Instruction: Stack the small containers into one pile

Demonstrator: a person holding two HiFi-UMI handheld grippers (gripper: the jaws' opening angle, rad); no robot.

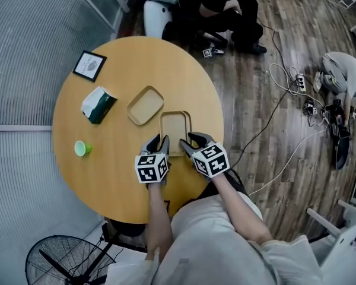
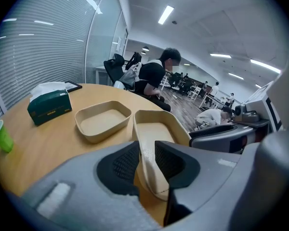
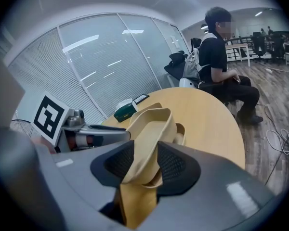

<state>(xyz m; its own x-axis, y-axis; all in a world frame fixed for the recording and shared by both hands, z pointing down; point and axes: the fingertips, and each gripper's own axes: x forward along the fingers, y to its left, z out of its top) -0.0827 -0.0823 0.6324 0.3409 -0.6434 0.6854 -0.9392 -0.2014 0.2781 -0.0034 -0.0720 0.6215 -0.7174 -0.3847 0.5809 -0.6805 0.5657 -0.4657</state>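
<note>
Two shallow tan containers lie on the round wooden table (image 1: 107, 177). The nearer container (image 1: 175, 128) is gripped at its near rim from both sides. My left gripper (image 1: 159, 145) is shut on its left near wall (image 2: 145, 153), and my right gripper (image 1: 191, 142) is shut on its right near wall (image 3: 151, 129). In the right gripper view this container looks tilted up. The second container (image 1: 145, 104) rests just left of and beyond it, close beside it (image 2: 102, 120); neither gripper touches it.
A green tissue box (image 1: 98, 104), a small green cup (image 1: 82, 148) and a framed card (image 1: 89, 65) stand on the table's left half. A person (image 1: 225, 10) sits beyond the far edge. A fan (image 1: 62, 263) stands on the floor, with cables (image 1: 285, 94) at the right.
</note>
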